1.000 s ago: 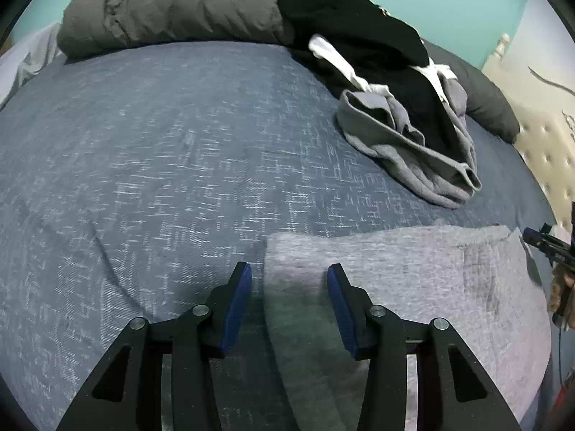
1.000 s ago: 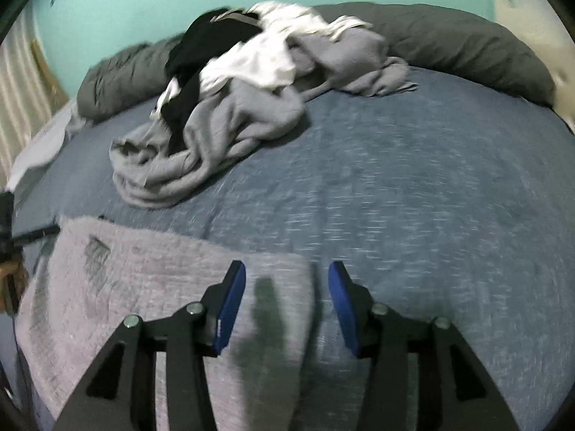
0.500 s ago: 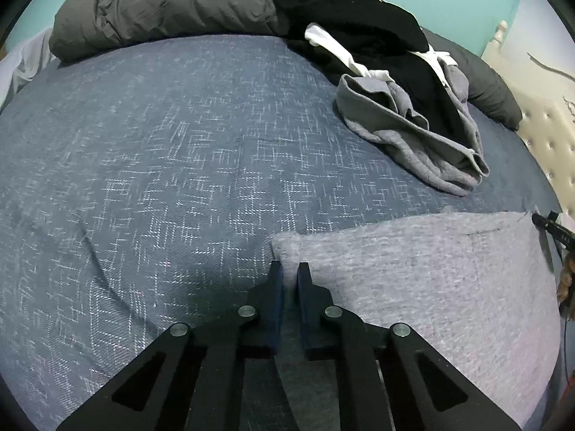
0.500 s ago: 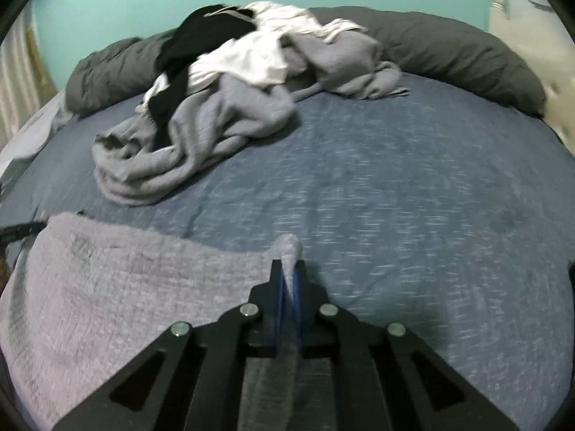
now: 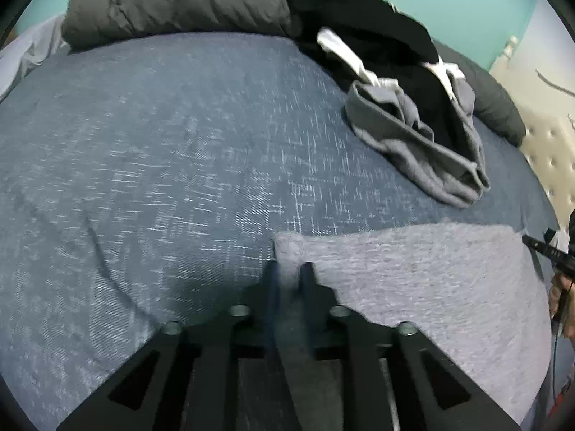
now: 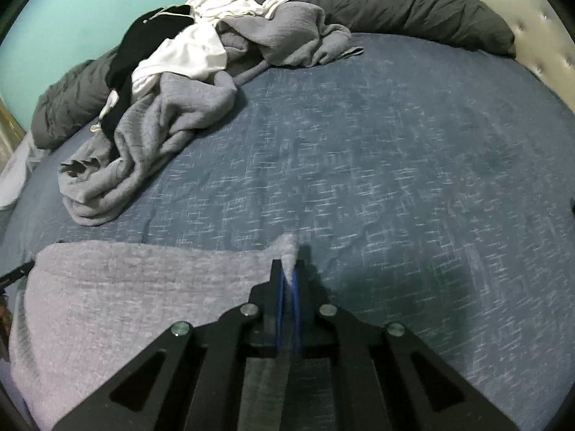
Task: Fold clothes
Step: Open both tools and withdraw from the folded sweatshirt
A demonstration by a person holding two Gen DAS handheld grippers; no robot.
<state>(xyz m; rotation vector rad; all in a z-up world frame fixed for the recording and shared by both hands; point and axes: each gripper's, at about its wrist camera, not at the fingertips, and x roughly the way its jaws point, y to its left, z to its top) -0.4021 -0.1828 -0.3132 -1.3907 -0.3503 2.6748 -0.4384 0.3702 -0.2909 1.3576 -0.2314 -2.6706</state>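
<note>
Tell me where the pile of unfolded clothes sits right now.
The pile of unfolded clothes lies at the bed's far side against the dark grey pillows, upper left in the right wrist view and upper right in the left wrist view.

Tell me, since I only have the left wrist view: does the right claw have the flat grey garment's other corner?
Observer: Yes. The right claw is shut on a corner of the grey garment, and a tuft pokes out past its tips.
Operator: Is there anything white in the pile besides those strips?
Observer: A crumpled white shirt lies on the pile, next to the black garment.
</note>
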